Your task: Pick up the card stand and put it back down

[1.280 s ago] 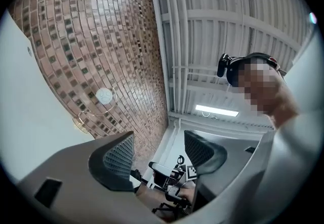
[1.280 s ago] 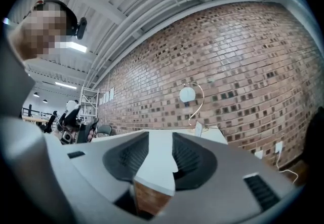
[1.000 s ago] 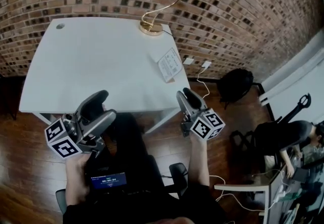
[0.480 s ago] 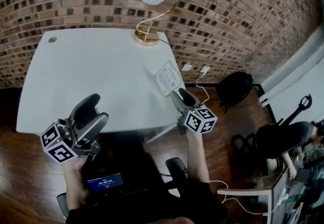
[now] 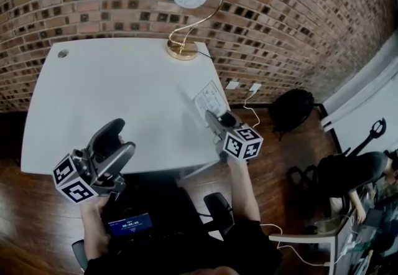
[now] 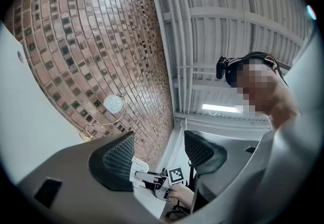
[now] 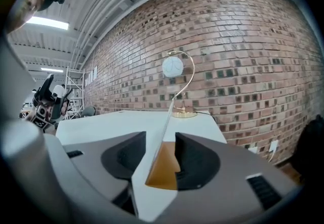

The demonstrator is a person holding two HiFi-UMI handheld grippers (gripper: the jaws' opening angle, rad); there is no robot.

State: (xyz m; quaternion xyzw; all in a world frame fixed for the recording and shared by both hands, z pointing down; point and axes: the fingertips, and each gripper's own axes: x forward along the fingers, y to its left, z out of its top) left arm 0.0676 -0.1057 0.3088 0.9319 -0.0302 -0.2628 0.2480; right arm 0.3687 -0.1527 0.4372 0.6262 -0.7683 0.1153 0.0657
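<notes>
Right gripper has come forward to the card stand, jaws just widened and straddling it without pressing; left gripper gapes empty. Standing at the table edge, the thin stand could tip off under a skewed squeeze

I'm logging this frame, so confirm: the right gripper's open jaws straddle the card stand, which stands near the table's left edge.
Not the left edge: the head view shows the card stand near the right edge of the table. The rest holds: the right gripper, whose jaws have just been opening, straddles it.
</notes>
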